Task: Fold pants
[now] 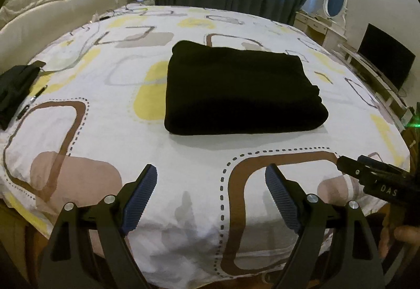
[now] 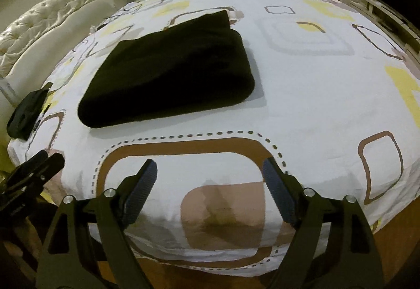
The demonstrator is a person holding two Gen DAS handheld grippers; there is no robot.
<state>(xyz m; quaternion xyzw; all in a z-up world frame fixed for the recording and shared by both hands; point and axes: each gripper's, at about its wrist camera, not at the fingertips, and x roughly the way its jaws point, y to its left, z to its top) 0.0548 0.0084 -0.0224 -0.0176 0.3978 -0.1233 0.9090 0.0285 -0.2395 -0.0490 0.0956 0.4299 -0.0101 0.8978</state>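
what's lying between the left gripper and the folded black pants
Only bare patterned bedsheet. The left wrist view shows no object between the open left gripper and the folded black pants.

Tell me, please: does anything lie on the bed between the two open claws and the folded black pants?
Nothing visible does. Only bare bedsheet separates the left claw and right claw from the pants.

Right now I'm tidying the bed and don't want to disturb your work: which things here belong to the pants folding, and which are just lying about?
Part of the job:
- folded black pants
- left gripper, open
- right gripper, open
- bed, the work surface

Just lying about:
- small black pouch at the bed's left edge
- pens beside it
- TV
- vanity mirror
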